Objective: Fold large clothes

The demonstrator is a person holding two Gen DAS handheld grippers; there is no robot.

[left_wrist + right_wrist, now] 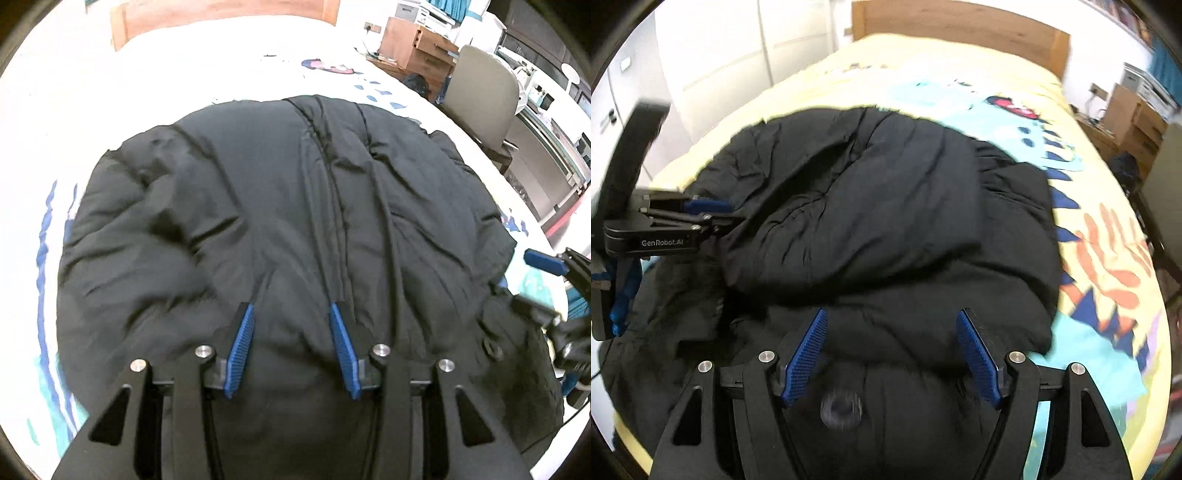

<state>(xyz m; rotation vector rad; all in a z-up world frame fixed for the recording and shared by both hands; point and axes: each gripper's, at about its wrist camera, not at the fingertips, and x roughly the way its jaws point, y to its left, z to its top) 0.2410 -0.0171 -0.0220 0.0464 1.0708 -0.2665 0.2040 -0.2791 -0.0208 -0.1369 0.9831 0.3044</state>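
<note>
While we hover over the bed (pixel 960 62) | left gripper (pixel 291 314) jaws spread, coat (pixel 258 203) under them | right gripper (pixel 891 325) jaws spread wider, nothing pinched, coat below

Jacket (pixel 871 206) lies on bed (pixel 1108 332) (headboard (pixel 960 29) behind); chair (pixel 484 96) right.

— Where do the two wrist cameras look from?
— Each close above the black jacket (pixel 280 206), angled steeply down toward the far headboard (pixel 960 29).
— Shared ground?
— The jacket (pixel 886 221) and patterned bedspread (pixel 1108 258).
</note>
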